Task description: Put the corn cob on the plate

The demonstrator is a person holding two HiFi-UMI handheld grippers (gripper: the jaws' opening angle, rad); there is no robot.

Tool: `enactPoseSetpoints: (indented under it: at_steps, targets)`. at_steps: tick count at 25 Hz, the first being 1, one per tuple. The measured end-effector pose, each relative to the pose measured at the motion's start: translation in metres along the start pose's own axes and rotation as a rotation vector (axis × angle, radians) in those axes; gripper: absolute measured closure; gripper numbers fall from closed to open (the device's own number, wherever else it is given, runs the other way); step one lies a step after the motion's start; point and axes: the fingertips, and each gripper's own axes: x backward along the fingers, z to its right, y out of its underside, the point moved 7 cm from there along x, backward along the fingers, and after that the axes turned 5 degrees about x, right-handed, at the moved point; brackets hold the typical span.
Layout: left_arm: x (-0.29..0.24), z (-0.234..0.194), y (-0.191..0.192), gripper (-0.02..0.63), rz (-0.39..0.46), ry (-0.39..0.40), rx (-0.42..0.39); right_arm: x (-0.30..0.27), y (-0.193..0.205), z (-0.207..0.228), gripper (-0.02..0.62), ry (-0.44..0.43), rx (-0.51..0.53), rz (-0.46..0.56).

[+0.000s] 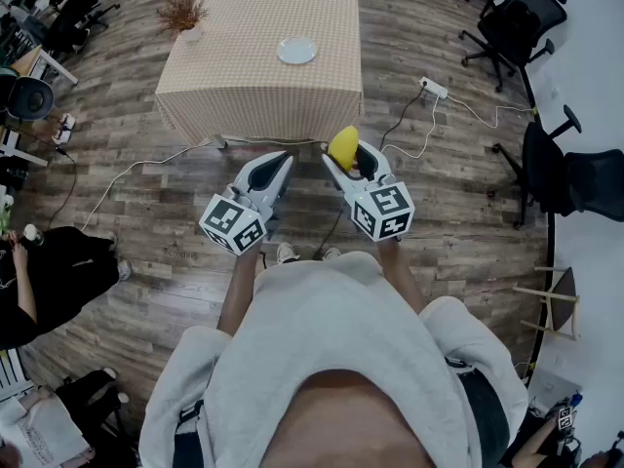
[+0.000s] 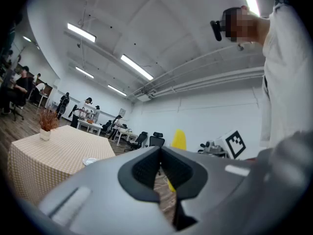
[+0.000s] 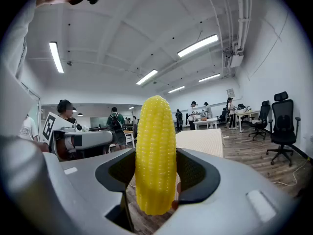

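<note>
Counter (image 1: 253, 47) with plate (image 1: 296, 50) lies ahead; your right tongs (image 1: 347, 156) clamp the corn cob (image 1: 342, 142), left tongs (image 1: 281, 160) closed; jolts may loosen it

The right claw (image 3: 156, 176) grips a yellow cob (image 3: 155, 146) upright, its dark pads (image 3: 195, 173) pressed to both sides, the tip rising well above the jaws. Behind it lies a checked-cloth desk (image 3: 203, 142). The left claw (image 3: 105, 139) shows at the left, a black chair (image 3: 282, 126) far right on a wood floor (image 3: 254, 153).
</note>
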Motion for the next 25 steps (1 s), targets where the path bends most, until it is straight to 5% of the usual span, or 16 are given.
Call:
enactPoseSetpoints:
  at_steps: [25]
  targets:
    - [-0.023,0.054,0.028,0.597,0.0,-0.08,-0.016,0.05,0.025,0.035,0.341,-0.092,-0.002,0.012]
